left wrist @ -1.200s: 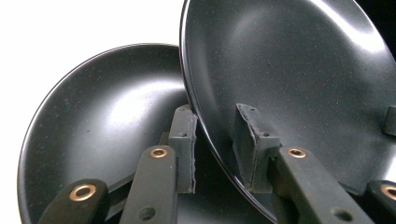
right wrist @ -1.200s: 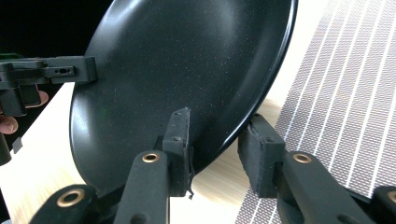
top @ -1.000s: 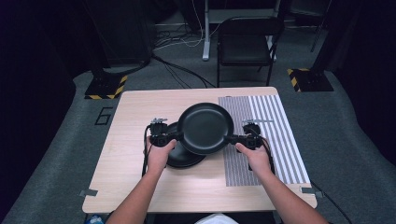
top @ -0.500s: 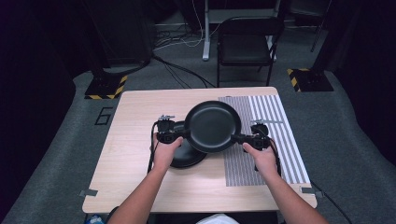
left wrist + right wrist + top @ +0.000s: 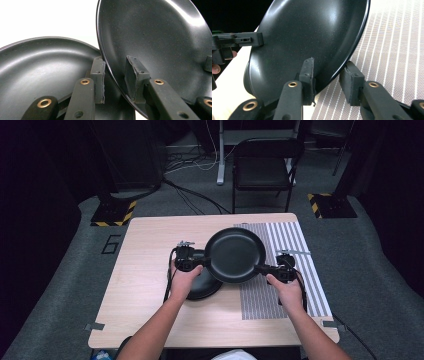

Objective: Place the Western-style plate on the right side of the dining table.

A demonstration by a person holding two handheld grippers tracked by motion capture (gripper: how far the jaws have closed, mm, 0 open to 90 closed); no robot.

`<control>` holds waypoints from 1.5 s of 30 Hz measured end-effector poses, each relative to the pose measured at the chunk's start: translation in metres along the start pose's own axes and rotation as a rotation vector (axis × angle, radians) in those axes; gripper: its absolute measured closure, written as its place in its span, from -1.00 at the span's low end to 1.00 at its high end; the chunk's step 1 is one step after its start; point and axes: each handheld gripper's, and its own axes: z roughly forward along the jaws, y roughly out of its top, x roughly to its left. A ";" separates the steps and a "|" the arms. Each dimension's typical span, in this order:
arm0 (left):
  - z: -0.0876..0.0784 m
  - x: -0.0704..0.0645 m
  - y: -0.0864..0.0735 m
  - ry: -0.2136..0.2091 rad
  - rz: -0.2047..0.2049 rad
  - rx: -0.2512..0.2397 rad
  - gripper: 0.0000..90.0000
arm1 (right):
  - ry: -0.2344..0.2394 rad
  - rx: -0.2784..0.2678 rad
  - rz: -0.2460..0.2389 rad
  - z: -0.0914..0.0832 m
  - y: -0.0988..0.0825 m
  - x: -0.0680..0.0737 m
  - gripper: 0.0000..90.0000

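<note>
Left claw (image 5: 196, 260): clamped on plate (image 5: 235, 255) rim.
Right claw (image 5: 265, 269): clamped on opposite rim.
Below: second plate (image 5: 202, 285) on surface (image 5: 150, 250), near.
Right: striped mat (image 5: 285, 240), open room.

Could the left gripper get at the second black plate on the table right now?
Probably not: the left gripper is clamped on the lifted plate's rim, and that plate overhangs part of the lower plate on the table. It would have to release first.

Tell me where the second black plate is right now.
In the high view the second plate lies on the table, left of centre, partly under the raised plate.
</note>
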 end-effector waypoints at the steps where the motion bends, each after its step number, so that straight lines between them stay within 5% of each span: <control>1: 0.001 -0.001 0.001 -0.004 0.004 0.003 0.54 | 0.001 -0.001 0.001 -0.002 0.000 -0.001 0.44; 45: 0.046 -0.044 0.017 -0.107 0.067 0.043 0.54 | -0.109 -0.092 0.082 -0.048 -0.009 -0.035 0.48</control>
